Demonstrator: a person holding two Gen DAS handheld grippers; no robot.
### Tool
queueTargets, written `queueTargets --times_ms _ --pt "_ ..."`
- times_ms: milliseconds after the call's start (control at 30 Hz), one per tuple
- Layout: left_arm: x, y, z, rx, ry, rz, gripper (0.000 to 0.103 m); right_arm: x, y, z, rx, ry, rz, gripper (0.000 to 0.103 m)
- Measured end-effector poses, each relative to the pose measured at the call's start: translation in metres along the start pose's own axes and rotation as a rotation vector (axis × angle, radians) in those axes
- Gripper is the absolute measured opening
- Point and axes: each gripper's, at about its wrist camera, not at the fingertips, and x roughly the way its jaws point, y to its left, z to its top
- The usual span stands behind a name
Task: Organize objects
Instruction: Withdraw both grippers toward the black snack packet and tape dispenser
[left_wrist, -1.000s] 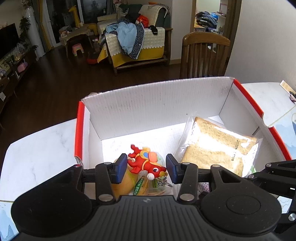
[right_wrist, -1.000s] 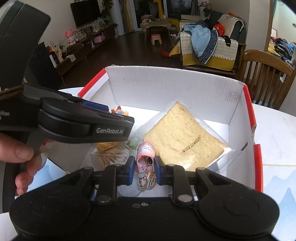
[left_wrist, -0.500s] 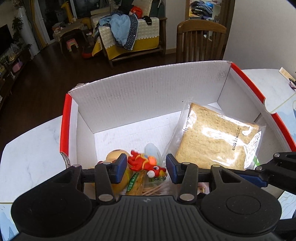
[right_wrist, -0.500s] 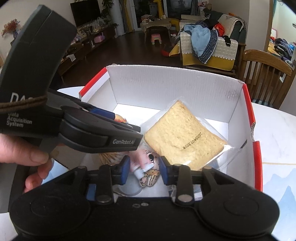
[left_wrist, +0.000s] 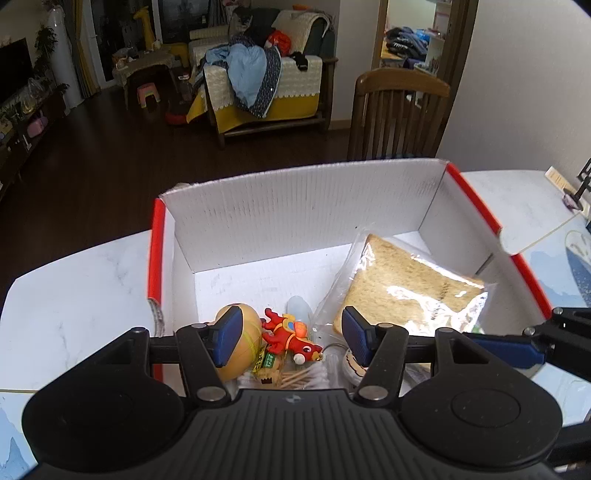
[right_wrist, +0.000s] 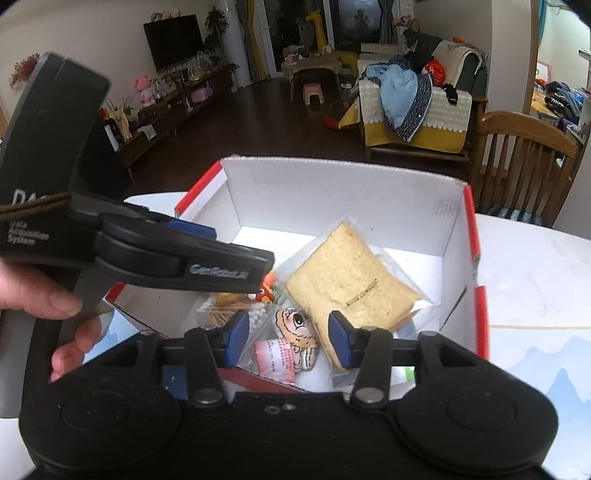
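I lift both grippers straight up: left gripper (left_wrist: 290, 338) jaws opening off dragon charm (left_wrist: 291, 334), right gripper (right_wrist: 284, 338) jaws opening, bear keychain (right_wrist: 297, 338) freed in box (right_wrist: 332, 192).

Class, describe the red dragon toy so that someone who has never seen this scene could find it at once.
Start at the white cardboard box with red edges on the marble table. Look in its near left corner, left of the bagged bread slice, beside a round yellow ball. The red dragon toy lies there on a toothpick packet: the only bright red figure, with a metal key ring.
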Motion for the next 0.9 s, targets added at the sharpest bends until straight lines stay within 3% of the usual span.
queueTargets --times_ms 567,900 --pt "-0.092 -0.001 -0.019 -0.032 -0.122 -0.027 0.058 -0.071 0.008 -0.005 -0.011 -0.093 0.005 0.06" --pt "-0.134 -0.015 -0.05 -0.05 -0.136 -0.057 0.06 -0.11 0.007 -0.018 0.006 -0.144 0.003 0.071"
